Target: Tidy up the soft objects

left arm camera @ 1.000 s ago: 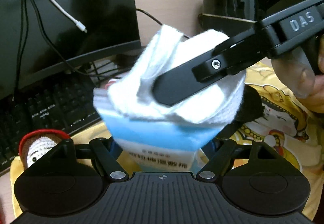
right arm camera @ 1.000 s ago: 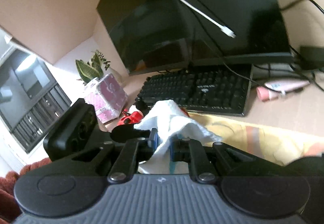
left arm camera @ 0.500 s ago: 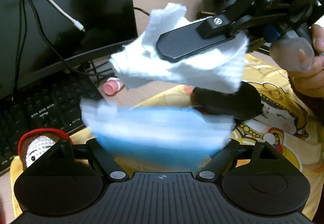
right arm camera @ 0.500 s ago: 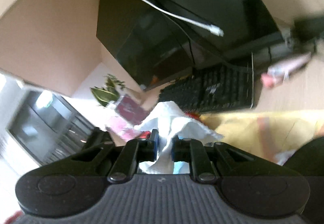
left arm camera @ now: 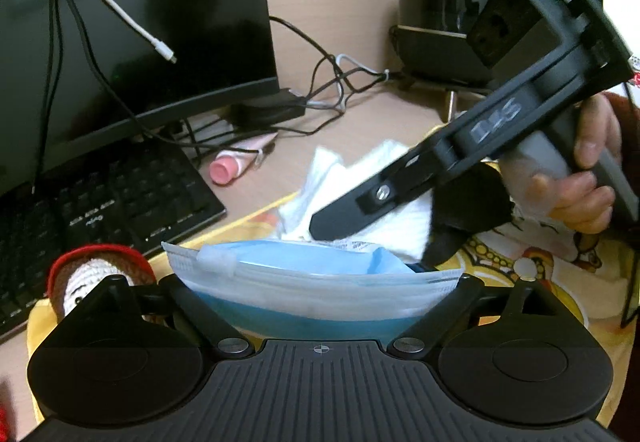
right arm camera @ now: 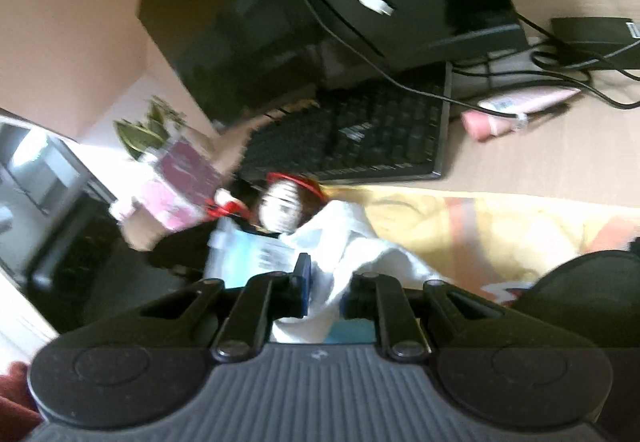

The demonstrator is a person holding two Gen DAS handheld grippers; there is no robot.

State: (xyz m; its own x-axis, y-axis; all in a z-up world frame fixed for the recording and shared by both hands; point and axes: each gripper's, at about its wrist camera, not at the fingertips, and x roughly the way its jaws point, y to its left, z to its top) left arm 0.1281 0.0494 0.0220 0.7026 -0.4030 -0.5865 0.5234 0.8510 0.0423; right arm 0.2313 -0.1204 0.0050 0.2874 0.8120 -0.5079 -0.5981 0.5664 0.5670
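A blue pack of face masks (left arm camera: 312, 290) spans the gap between my left gripper's (left arm camera: 318, 282) widely spread fingers and touches both. Just behind it, a white cloth (left arm camera: 332, 178) rests low on the yellow printed cloth (left arm camera: 540, 262). One finger (left arm camera: 360, 206) of the right gripper lies across the white cloth. In the right wrist view, my right gripper (right arm camera: 326, 286) has the white cloth (right arm camera: 344, 230) between its narrowly parted pads. The mask pack (right arm camera: 248, 258) shows to its left there. A crochet doll (left arm camera: 88, 278) with a red rim sits at the left.
A black keyboard (left arm camera: 100, 194) and monitor (left arm camera: 140, 2) stand behind on the left. A pink tube (left arm camera: 236, 166) and tangled cables (left arm camera: 332, 82) lie on the desk. A black soft item (left arm camera: 472, 198) rests under the right gripper. A dark appliance (left arm camera: 440, 2) stands far right.
The right gripper has brought the white cloth down from above the mask pack to the yellow cloth behind it. The pack now lies level between the left fingers, which stand wider apart.
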